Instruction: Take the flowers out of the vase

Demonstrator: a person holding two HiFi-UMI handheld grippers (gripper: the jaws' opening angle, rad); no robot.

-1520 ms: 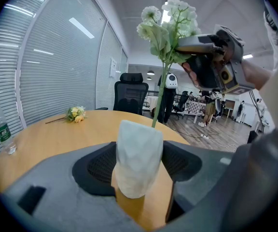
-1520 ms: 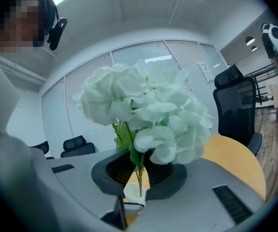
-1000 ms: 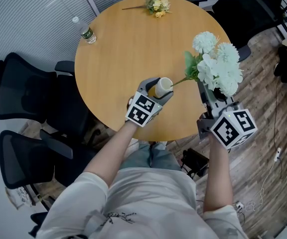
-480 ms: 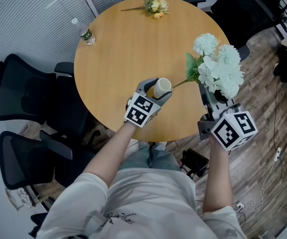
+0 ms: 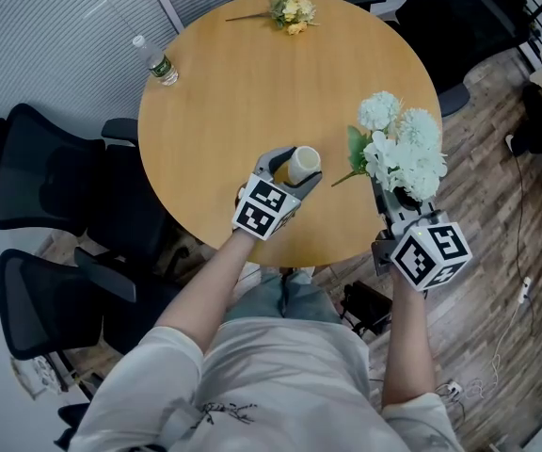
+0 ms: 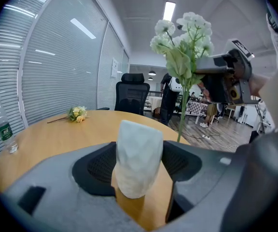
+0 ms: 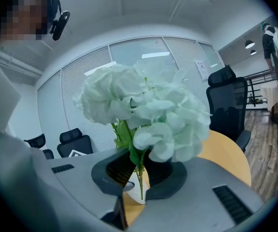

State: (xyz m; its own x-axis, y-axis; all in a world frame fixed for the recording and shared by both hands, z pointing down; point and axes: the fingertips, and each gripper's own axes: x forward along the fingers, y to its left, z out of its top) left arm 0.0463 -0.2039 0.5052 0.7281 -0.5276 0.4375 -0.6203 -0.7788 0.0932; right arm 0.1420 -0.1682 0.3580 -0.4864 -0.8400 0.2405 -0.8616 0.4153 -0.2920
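Where blinds [image 5: 45,45] hang, round wooden table [image 5: 243,92], black chairs [image 5: 36,158]

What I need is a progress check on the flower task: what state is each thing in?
vase: upright on the table, no flowers in it
white flowers: out of the vase, held aloft by the stem
left gripper: shut on the vase
right gripper: shut on the white flowers' stem
yellow flowers: lying on the table's far side
water bottle: upright, capped
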